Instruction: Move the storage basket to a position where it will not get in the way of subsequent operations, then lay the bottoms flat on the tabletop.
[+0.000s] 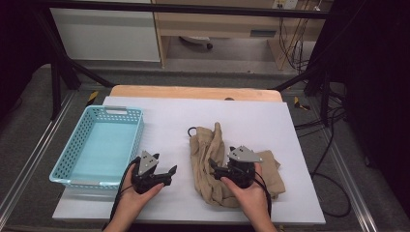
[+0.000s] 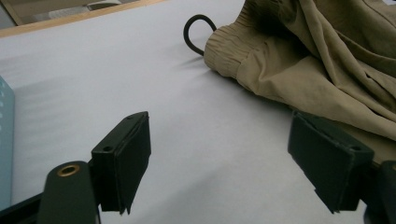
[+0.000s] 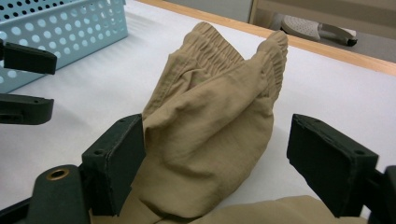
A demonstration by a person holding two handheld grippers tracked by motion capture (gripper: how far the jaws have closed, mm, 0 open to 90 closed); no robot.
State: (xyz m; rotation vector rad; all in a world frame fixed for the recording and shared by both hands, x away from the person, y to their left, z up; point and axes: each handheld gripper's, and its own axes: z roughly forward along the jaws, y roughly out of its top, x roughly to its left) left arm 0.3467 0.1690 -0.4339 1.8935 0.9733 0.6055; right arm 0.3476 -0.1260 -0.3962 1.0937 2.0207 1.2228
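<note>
A crumpled pair of tan, thin woven-cloth trousers with an elastic gathered waistband (image 1: 215, 162) is seen lying on the white sheet-covered worktop (image 1: 241, 116), right of its middle and reaching toward the near edge, with the waistband end turned to the far edge and a dark cord loop (image 2: 195, 33) lying beside it. The right gripper (image 1: 216, 169) is set over the lower part of the cloth; in the right gripper view its jaws are spread wide, a raised fold of the cloth stands between them, one pad seems to brush the fold and the other is apart from it, so nothing is pinched. The left gripper (image 1: 170, 171) is held over bare worktop between the trousers and the light blue perforated plastic basket (image 1: 87, 145) that stands near the left edge; its jaws are also spread, with nothing between them. The garment is judged light, limp and easily bunched: it will sag and unfold when lifted, and a thin single layer may slip from the pads. A firmer hold is expected on the thick gathered waistband or on a doubled fold, where the ridged elastic gives the pads something to bite. Two holds well apart along the waistband would likely keep it from trailing. Nothing here is fragile.
</note>
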